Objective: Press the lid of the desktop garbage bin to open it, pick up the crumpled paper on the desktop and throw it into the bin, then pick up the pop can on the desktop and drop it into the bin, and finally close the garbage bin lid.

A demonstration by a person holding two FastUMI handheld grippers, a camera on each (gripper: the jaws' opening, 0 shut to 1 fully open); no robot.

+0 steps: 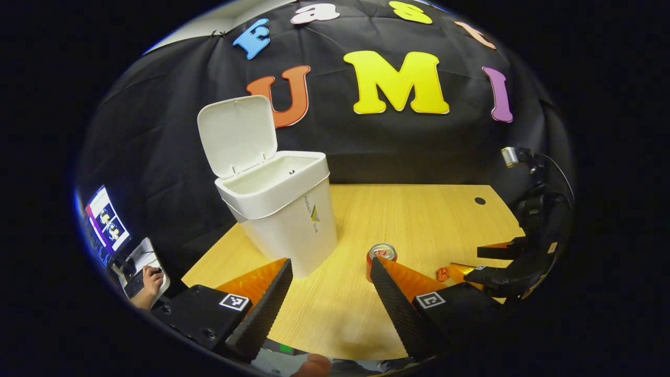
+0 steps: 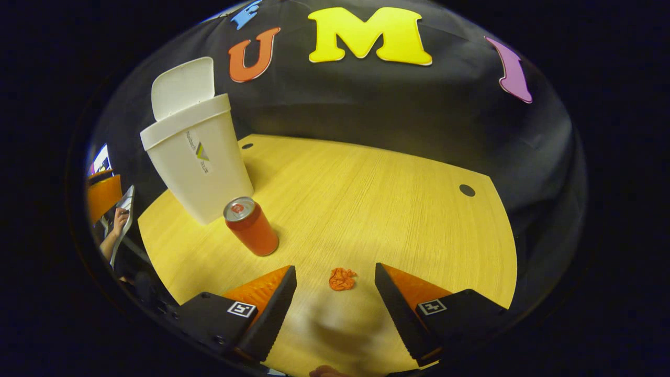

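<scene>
Left gripper [image 1: 330,272]: jaws spread, empty, above wooden table [image 1: 419,220]. Beyond: white plastic bin [image 1: 285,220], smooth, tapered, lid [image 1: 236,135] up; can [image 1: 381,255] just right of it.

Right gripper [image 2: 335,285]: jaws apart, empty; paper [image 2: 342,279], small crumpled wad, between fingertips. Can cylindrical, metal-topped, near bin.

Risk: wad light, may slip or skid if pinched off-centre.

Wooden table [image 1: 419,220], screen [image 1: 107,225], person's hand [image 1: 153,279] on keyboard [image 1: 135,284].
</scene>
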